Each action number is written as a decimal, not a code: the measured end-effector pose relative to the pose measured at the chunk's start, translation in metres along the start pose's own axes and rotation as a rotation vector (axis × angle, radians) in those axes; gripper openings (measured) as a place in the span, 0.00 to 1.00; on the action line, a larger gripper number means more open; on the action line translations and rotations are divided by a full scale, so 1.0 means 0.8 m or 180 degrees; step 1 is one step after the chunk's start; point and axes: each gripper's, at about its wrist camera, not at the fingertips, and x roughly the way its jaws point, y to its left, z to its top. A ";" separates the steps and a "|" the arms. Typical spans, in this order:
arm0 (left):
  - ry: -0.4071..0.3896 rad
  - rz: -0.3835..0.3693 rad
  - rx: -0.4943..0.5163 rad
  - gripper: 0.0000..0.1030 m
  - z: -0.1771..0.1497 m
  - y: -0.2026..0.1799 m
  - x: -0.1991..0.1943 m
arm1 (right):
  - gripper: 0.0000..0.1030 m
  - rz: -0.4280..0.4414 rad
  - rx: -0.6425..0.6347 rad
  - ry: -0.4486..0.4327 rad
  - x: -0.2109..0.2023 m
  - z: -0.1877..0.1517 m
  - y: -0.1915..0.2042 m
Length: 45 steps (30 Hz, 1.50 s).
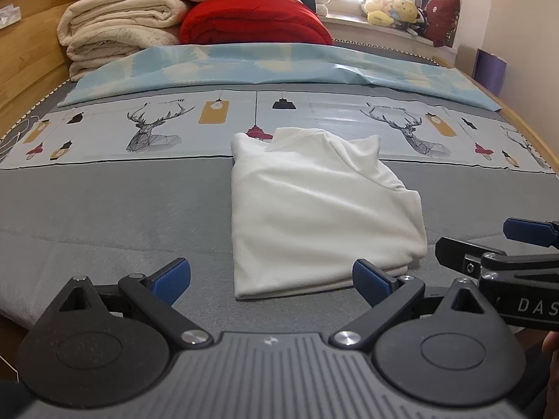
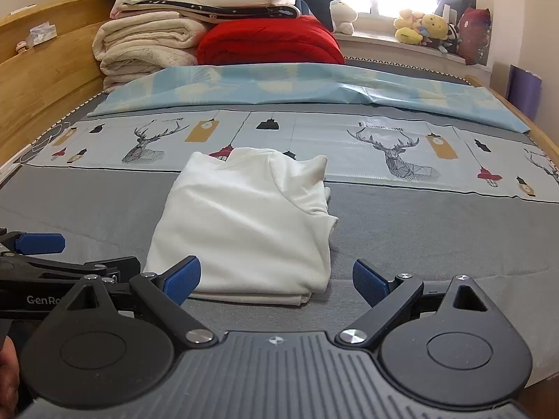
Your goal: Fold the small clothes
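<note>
The white shirt (image 1: 314, 206) is lying folded on the grey bed (image 1: 104, 209), long axis running near to far, directly ahead of both grippers. The left gripper (image 1: 270, 281) and right gripper (image 2: 276, 281) are hovering released at its near hem, roughly equally close. The fabric is looking soft, layered and limp.

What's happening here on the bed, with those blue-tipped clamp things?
A person is folding small clothes with two hand-held grippers. A white garment lies folded into a rough rectangle on the grey bed cover. The left gripper and the right gripper both hang open just short of its near edge, holding nothing.
</note>
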 end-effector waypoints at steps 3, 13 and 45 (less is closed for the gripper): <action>0.0005 0.0004 -0.0002 0.97 0.000 0.000 0.001 | 0.91 0.0018 0.0031 -0.0010 0.000 0.001 0.000; 0.0017 -0.0008 0.0003 0.97 0.000 0.000 0.003 | 0.91 0.0034 0.0050 0.0010 0.001 0.000 -0.001; 0.0034 -0.0002 0.0004 0.97 -0.002 -0.003 0.005 | 0.91 0.0065 0.0065 0.0027 0.004 -0.001 0.002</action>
